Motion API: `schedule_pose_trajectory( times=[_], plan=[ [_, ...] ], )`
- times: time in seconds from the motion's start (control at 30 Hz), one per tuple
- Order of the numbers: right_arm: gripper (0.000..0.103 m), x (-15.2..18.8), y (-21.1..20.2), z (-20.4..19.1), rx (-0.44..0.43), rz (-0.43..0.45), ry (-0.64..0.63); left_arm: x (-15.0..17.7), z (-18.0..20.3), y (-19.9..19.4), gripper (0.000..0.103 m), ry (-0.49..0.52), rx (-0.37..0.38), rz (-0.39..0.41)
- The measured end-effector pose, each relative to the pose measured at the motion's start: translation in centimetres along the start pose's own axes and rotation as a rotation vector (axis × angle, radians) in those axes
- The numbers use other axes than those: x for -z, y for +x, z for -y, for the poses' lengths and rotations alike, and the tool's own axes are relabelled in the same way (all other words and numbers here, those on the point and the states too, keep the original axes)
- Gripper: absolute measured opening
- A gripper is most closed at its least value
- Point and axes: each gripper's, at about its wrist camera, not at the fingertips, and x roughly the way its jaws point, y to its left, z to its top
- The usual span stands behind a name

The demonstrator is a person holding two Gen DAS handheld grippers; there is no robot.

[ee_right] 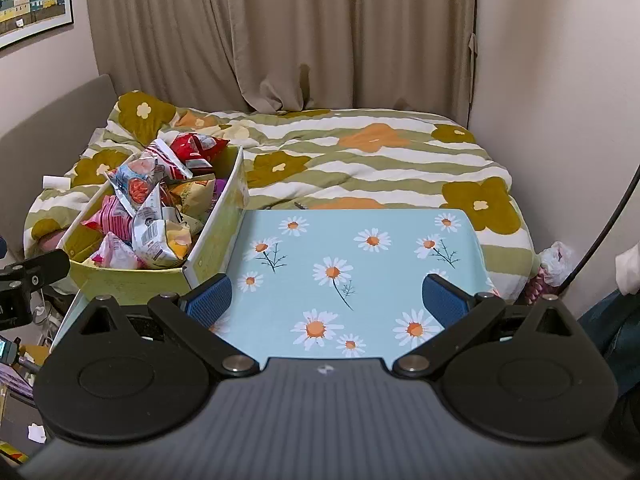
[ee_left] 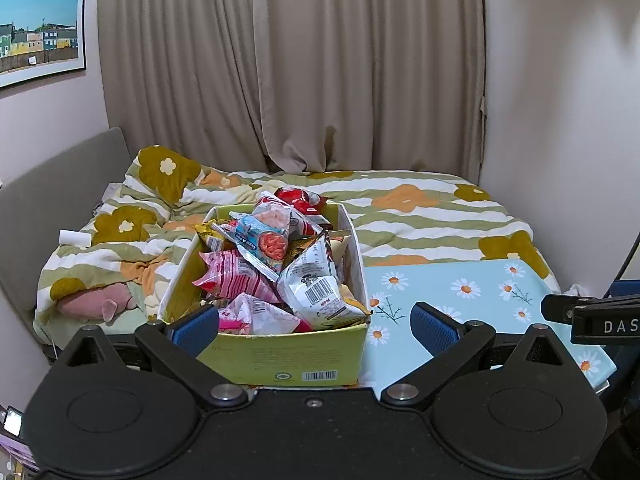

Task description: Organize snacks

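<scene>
Left gripper (ee_left: 314, 322): matte black body, two black linkage arms on round silver pivot bolts, large circular discs moulded into each side. Fingers (ee_left: 434, 322) end in blue pads with a fine dotted texture. One small screw sits at centre front of the housing. Right gripper (ee_right: 326, 298): same black linkage and blue textured pads; housing top is ribbed grey-black with a small white mark. Its side clamp bears white letters "DAS".

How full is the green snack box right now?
Full, heaped. Snack packets pile above the rim of the green box, and a red packet sticks over its far edge.
</scene>
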Motion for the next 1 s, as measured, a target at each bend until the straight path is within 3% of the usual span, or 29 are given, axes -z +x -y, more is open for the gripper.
schedule_pose_trajectory(
  times=[1.0],
  plan=[
    [0.103, -0.78, 0.49, 0.01, -0.002, -0.001, 0.016, -0.16, 0.26, 0.93, 0.103, 0.007, 0.008, -0.019]
  ],
)
